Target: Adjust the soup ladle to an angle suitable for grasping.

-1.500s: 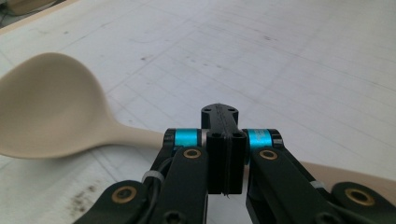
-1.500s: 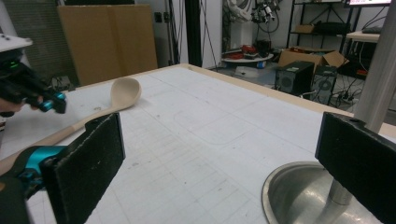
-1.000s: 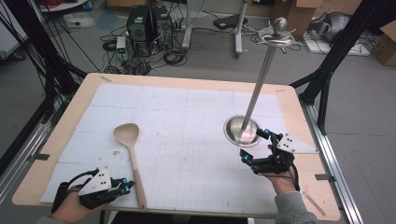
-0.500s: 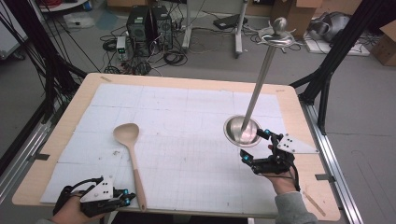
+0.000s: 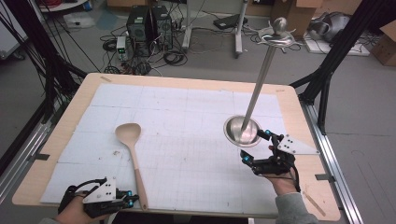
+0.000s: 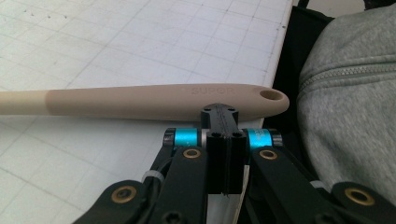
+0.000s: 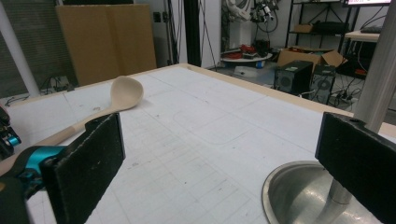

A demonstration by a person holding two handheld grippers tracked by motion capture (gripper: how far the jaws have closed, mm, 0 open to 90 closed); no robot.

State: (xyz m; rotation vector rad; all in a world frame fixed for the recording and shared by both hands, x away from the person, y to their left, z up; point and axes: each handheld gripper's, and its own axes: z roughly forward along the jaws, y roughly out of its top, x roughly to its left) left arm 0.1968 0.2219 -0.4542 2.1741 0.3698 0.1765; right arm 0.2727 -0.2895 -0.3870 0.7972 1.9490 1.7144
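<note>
- The wooden spoon (image 5: 132,156) lies flat on the white gridded mat (image 5: 187,121) in the near-left part of the tabletop (image 5: 299,121), bowl toward the far edge, handle running back to the near edge.
- In my left gripper view the handle's end (image 6: 243,99), with its hanging hole, lies crosswise just past my jaw tips; I cannot tell whether they touch it.
- My left gripper (image 5: 128,200) sits at the near edge just left of the handle's end, its jaws pressed together with nothing between them, as my left gripper view (image 6: 223,116) shows.
- My left hand (image 5: 77,212) grasps it from below the near-left corner.
- The metal stand (image 5: 243,129), a round dished base with a tall slanting pole (image 5: 259,77), rests on the right half of the mat.
- My right gripper (image 5: 256,148) is near the right edge, just in front of that base, jaws spread wide and empty.
- In my right gripper view the base (image 7: 299,196) shows between the pads (image 7: 91,161), with the spoon (image 7: 119,95) well apart beyond.
- My grey sleeve (image 5: 292,210) comes in at the near-right corner.
</note>
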